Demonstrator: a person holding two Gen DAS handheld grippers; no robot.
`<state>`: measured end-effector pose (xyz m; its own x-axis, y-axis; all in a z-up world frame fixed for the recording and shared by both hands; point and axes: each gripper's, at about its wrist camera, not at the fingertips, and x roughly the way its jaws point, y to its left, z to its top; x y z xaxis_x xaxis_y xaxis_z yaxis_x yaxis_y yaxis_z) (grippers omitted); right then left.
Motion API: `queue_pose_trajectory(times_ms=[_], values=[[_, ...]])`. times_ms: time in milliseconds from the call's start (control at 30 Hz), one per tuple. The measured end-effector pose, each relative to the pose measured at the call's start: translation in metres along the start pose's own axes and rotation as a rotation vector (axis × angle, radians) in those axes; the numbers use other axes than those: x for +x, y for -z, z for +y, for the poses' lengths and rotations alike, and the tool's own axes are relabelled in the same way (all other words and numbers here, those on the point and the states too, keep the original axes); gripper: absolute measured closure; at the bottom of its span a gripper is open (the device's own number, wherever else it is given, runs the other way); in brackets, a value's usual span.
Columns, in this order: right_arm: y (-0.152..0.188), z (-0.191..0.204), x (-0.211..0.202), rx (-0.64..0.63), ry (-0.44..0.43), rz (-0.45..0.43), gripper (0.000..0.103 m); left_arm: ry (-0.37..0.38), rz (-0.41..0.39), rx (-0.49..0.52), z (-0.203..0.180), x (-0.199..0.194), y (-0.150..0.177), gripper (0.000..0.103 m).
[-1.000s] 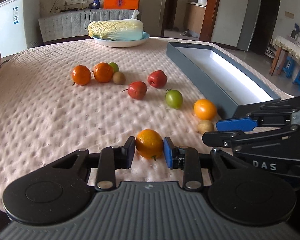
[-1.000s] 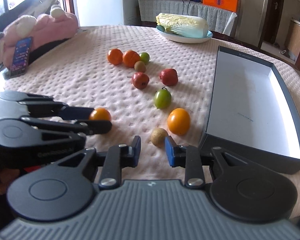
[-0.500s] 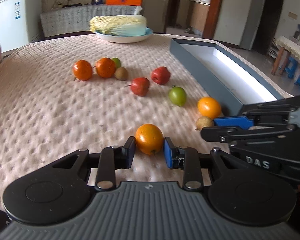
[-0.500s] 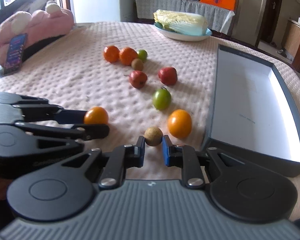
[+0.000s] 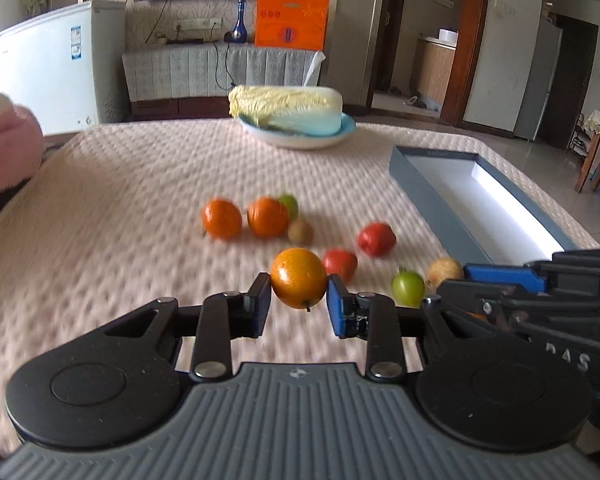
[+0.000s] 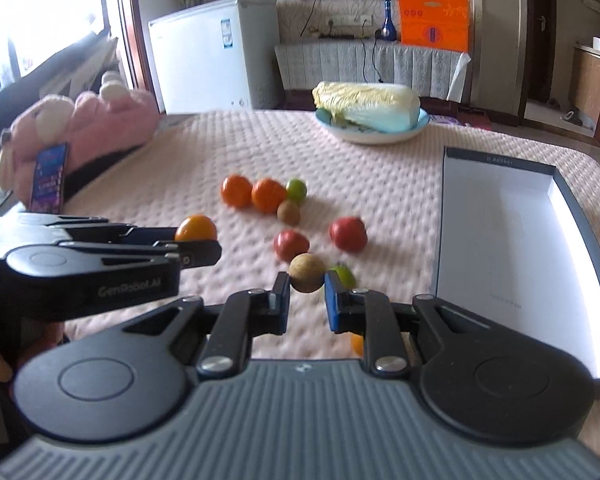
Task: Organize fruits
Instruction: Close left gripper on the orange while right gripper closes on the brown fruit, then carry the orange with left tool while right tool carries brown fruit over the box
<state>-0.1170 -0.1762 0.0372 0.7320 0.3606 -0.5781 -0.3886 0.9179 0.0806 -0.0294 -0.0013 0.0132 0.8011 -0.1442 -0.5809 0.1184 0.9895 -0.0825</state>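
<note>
Since half a second ago, both fruits have been lifted clear of the pink bedspread [image 5: 120, 200], and each view is blurred by motion. From the left wrist, the left gripper [image 5: 299, 304] is seen clamped on an orange [image 5: 298, 278], which is held above the spread, on the near-left side of the grey box [image 5: 432, 196]; two tangerines [image 5: 221, 218], red fruits and a green fruit [image 5: 408, 289] are left lying to the left of the box. From the right wrist, the right gripper [image 6: 307, 298] is seen closed on a brown kiwi [image 6: 307, 272], raised just left of the box's near wall [image 6: 441, 240], with a cabbage plate [image 6: 370, 134] beyond the box.
</note>
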Motion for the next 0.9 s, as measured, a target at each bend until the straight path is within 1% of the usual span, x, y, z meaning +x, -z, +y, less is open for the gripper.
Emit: queue_pose_trajectory(times_ms=[100,167,300,400,600,733,900], values=[[-0.004,-0.001,0.004,0.005,-0.007,-0.011,0.081,0.021,-0.01,-0.011,0.0,0.006,-0.014,0.068],[-0.006,-0.001,0.01,0.004,-0.012,-0.016,0.081,0.021,-0.016,-0.011,-0.002,0.01,-0.019,0.068],[-0.008,-0.001,0.016,0.007,-0.016,-0.016,0.081,0.025,-0.002,-0.031,-0.003,0.016,-0.025,0.068],[-0.011,-0.005,0.01,0.026,-0.023,-0.032,0.081,0.021,-0.013,-0.008,-0.005,0.019,-0.029,0.068],[-0.015,-0.017,-0.004,0.067,-0.018,-0.066,0.081,-0.004,0.008,-0.024,0.002,0.029,-0.031,0.068],[-0.014,-0.028,-0.011,0.088,0.0,-0.076,0.081,0.007,0.005,-0.039,0.0,0.031,-0.034,0.068],[-0.014,-0.036,-0.016,0.103,0.017,-0.084,0.081,0.026,0.0,-0.034,-0.013,0.034,-0.036,0.068]])
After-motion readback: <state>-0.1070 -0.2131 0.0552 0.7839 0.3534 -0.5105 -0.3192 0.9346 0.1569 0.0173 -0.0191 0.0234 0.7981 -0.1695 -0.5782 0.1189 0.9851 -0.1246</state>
